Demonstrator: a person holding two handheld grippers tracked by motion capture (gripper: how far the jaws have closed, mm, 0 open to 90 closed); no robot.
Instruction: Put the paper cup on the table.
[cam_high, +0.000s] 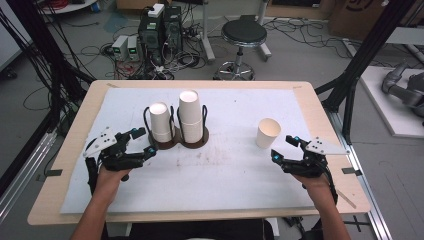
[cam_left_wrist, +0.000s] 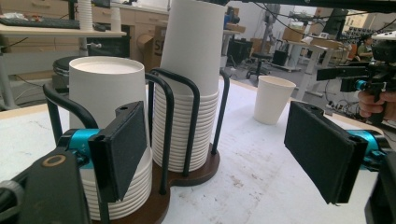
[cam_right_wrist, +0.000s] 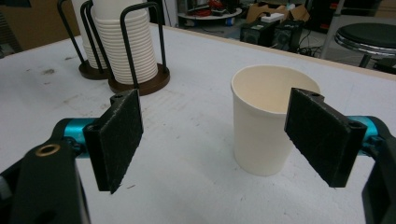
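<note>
Paper cup (cam_right_wrist: 263, 126) (upright) just beyond open right claw (cam_right_wrist: 224, 140)

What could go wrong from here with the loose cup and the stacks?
1. The single cup stands upright and empty, off toward one jaw of the open right tongs; an off-centre close could tip it or crush its thin wall.
2. The left tongs sit open close to the short stack in the wire holder; a nudge might shift the holder or topple the tall stack.

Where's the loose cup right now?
High view: the cup stands upright, right of the cup rack, just ahead of the open right gripper.
</note>
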